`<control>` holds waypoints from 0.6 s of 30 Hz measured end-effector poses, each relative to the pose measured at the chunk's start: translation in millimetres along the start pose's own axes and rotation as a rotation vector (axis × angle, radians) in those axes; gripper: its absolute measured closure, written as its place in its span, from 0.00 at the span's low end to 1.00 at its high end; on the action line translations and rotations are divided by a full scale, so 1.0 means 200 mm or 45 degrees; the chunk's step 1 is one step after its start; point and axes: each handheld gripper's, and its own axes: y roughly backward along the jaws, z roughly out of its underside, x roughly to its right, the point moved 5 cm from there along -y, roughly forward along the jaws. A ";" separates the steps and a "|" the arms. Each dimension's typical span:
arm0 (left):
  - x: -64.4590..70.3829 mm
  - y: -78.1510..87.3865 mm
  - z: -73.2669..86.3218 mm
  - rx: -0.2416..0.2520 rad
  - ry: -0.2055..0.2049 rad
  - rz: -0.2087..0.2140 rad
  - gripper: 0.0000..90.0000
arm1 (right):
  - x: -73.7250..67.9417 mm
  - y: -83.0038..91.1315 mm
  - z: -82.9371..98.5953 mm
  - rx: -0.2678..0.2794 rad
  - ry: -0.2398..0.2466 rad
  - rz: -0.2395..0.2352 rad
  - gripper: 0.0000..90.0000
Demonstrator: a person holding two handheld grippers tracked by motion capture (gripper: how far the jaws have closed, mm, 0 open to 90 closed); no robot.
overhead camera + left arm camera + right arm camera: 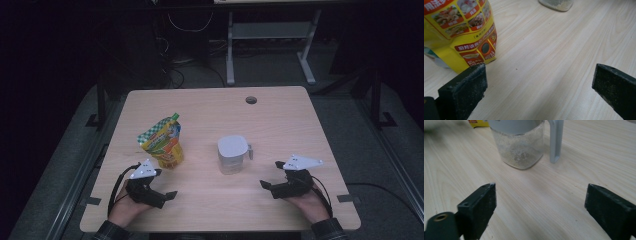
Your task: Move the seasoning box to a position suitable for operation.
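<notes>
Pale wood-grain table (280, 115) in a dark room, cables and a frame leg on the floor beyond. Left gripper (162, 192) rests at the near left edge, jaws spread wide, holding nothing. Yellow spouted pouch (162, 142) stands upright just beyond it and slightly left, spout tilted to the far right; in the left gripper view the pouch (464, 32) sits off the left jaw. Right gripper (272, 187), also spread and empty, lies near right. Lidded clear jug (232, 154) stands ahead of it toward the left, handle (556, 140) facing right. Judgement: each hand has its nearer item; a short forward reach serves either.
</notes>
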 end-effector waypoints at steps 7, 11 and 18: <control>0.01 0.01 0.01 -0.003 -0.016 0.001 0.00 | -0.01 -0.03 -0.07 -0.006 0.019 -0.071 0.20; 0.02 0.01 0.01 -0.007 -0.025 0.006 0.00 | 0.00 -0.04 -0.11 -0.008 0.031 -0.099 0.22; 0.01 0.02 0.00 0.002 -0.020 0.006 0.00 | 0.04 -0.06 -0.19 0.030 0.026 -0.114 0.27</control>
